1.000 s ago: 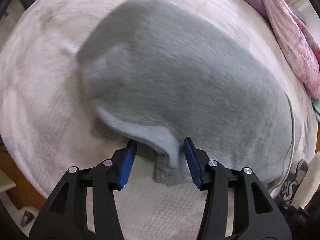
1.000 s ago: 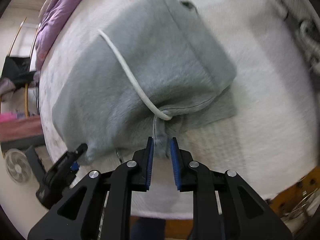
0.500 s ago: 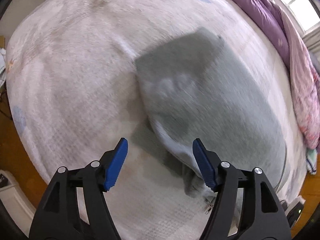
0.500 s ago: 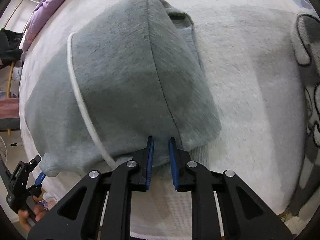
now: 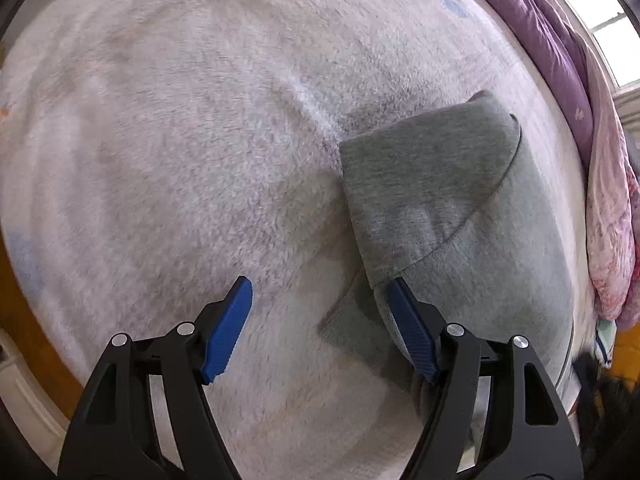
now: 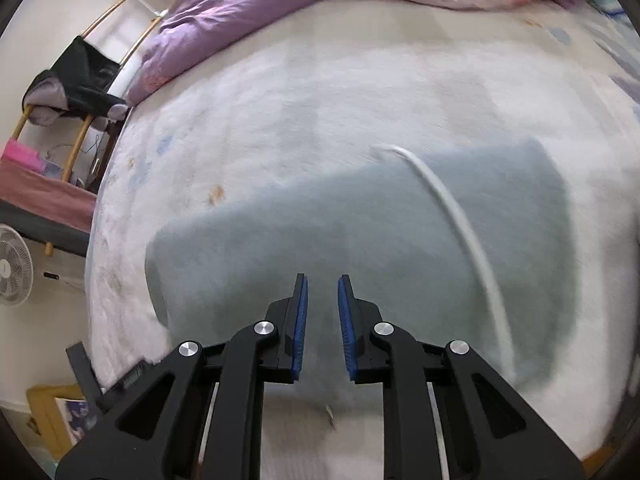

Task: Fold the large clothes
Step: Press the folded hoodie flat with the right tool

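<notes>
A grey hoodie (image 5: pixel 460 216) lies folded into a compact block on the white fleece blanket (image 5: pixel 180 152). In the right wrist view the hoodie (image 6: pixel 320 240) is blurred, with its white drawstring (image 6: pixel 456 216) running across the top. My left gripper (image 5: pixel 320 304) is open wide and empty, its right finger beside the hoodie's near left edge. My right gripper (image 6: pixel 322 296) stands above the hoodie's near edge, jaws a narrow gap apart with nothing between them.
A purple and pink duvet (image 6: pixel 280 4) is bunched along the far side of the bed, and it also shows in the left wrist view (image 5: pixel 600 184). A chair with dark clothes (image 6: pixel 76 80) and a white fan (image 6: pixel 12 272) stand left of the bed.
The left gripper opened wide and moved left off the hoodie. The right gripper let go of the hoodie's edge, lifted and tilted up. The hoodie now lies folded.
</notes>
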`<action>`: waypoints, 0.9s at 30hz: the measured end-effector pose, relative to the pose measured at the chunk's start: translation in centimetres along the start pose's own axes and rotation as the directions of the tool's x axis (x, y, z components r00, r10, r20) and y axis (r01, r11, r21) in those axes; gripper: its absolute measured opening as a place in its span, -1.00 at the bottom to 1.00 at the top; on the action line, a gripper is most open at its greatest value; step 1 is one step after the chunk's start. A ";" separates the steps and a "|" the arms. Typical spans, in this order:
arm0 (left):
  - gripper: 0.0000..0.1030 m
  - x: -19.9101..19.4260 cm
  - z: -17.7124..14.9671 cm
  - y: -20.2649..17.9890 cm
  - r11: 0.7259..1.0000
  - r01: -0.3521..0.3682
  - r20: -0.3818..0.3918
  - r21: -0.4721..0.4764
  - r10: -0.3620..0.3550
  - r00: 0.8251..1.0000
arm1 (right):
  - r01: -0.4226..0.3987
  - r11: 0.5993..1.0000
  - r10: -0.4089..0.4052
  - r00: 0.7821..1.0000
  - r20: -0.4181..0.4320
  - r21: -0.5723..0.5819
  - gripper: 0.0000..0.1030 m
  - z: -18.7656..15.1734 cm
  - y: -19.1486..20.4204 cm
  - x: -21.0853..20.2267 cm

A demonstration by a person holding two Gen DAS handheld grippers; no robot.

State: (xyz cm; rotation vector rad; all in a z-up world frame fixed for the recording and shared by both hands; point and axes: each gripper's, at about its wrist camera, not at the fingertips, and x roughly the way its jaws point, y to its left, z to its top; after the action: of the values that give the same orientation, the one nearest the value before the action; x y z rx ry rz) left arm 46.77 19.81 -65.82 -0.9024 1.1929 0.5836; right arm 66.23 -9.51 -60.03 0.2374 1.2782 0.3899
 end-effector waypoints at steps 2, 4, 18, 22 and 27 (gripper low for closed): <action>0.41 0.5 0.4 0.1 1.000 0.016 -0.017 0.019 -0.015 1.000 | 0.023 1.000 -0.023 1.000 -0.003 -0.017 -0.76 0.8 0.8 1.9; 0.47 0.7 0.6 0.4 0.999 0.032 -0.032 0.033 -0.031 0.999 | 0.050 0.999 -0.050 0.999 -0.014 -0.007 -0.76 1.7 1.2 4.5; 0.56 0.4 -1.0 1.4 0.993 0.118 -0.073 0.027 -0.116 0.991 | 0.065 0.997 -0.068 0.994 -0.089 -0.034 -0.88 -2.0 0.9 3.4; 0.56 0.2 -2.3 1.7 0.983 0.182 -0.089 0.014 -0.180 0.980 | 0.089 0.994 -0.099 0.978 -0.186 -0.065 -0.93 -6.3 0.7 4.8; 0.56 0.4 -3.4 2.1 0.961 0.277 -0.116 0.005 -0.275 0.954 | 0.021 0.995 -0.002 0.980 -0.197 0.097 -1.00 -8.2 -2.8 7.0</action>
State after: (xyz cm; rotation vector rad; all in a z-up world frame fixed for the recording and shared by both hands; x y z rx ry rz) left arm 43.40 18.01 -67.17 -1.0749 1.1475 0.2958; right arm 60.39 -9.56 -69.53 0.2803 1.4954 0.3467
